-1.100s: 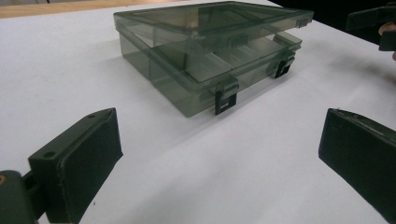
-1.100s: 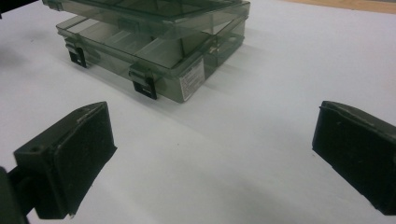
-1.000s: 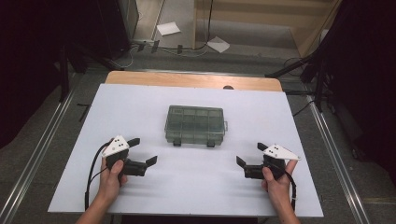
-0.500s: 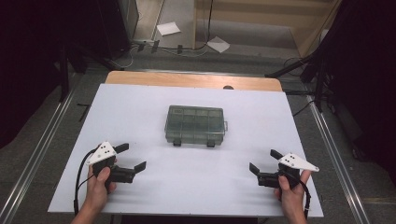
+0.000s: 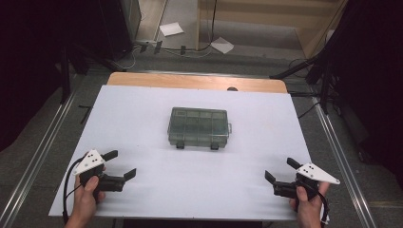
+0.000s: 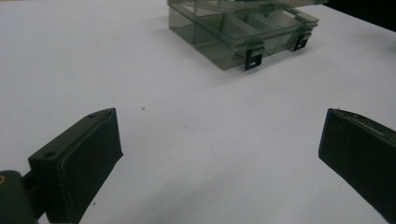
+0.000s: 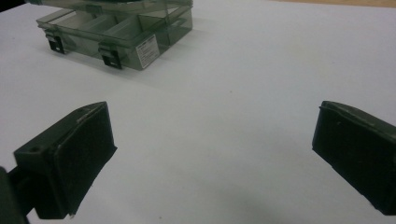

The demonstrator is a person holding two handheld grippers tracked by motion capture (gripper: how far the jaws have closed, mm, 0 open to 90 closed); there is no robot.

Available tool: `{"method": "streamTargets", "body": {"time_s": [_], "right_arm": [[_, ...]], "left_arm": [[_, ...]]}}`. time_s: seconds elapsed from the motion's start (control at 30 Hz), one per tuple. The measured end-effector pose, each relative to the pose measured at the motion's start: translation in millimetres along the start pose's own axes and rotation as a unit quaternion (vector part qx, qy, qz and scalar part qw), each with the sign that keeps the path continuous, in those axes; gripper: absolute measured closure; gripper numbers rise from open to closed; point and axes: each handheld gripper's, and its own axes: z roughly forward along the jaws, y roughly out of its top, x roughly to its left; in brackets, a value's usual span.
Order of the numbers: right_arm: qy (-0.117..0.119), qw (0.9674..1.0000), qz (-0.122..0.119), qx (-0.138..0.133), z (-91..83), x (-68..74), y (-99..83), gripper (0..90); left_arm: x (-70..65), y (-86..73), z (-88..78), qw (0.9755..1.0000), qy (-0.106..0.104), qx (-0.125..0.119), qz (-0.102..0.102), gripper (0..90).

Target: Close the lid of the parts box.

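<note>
**Smoky clear plastic box mid-tabletop, both tongs wide open and empty**

Translucent grey-green organiser box point(image 5: 199, 127) sits flat near the middle of the white tabletop point(image 5: 142, 109), lid down. Inner dividers visible through the lid. Two dark latches point(image 5: 180, 145) on the near long edge, both down against the front wall. Small white label point(image 7: 147, 49) on one short end wall, seen from the right gripper view; text too small to read.

Left tongs point(image 5: 117, 164): near the front-left corner of the tabletop, held in the person's left hand point(image 5: 88, 192), jaws spread wide, nothing between them. Its own view has the box point(image 6: 240, 32) up ahead and to the right, well apart from the jaws, bare white surface in between.

Right tongs point(image 5: 280, 169): near the front-right corner, held in the right hand point(image 5: 309, 202), jaws equally wide, gripping nothing. Its own view puts the box point(image 7: 116, 30) upper left, well apart.

Both tongs point inward and forward, roughly toward the box, about level with each other. Neither touches the box.

Beyond the white surface: a strip of bare wood point(image 5: 195, 81) along the far edge. Past that, grey floor with cables point(image 5: 190, 47) and two sheets of paper point(image 5: 171, 29). Metal rails point(image 5: 340, 152) run along both sides of the tabletop.
</note>
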Motion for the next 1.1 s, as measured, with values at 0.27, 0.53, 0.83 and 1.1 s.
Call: {"method": "streamTargets", "body": {"time_s": [0.27, 0.53, 0.83, 1.1], "right_arm": [[-0.007, 0.9999, 0.011, -0.01, -13.2, -3.9, -5.1, 0.0], [-0.008, 0.9996, 0.018, -0.019, -23.3, -5.0, -7.9, 0.0], [-0.014, 0.9991, 0.025, -0.03, -30.6, -0.8, -9.9, 0.0], [-0.036, 0.9983, 0.024, -0.038, -37.8, 1.2, -11.0, 0.0]], "left_arm": [[6.7, -8.5, -15.7, 0.9997, 0.021, 0.011, 0.005, 0.0], [8.9, -11.5, -25.0, 0.9995, 0.029, 0.009, 0.002, 0.0], [11.6, -14.2, -33.5, 0.9991, 0.04, -0.004, -0.014, 0.0], [9.7, -14.5, -36.2, 0.9987, 0.044, -0.021, -0.014, 0.0]]}}
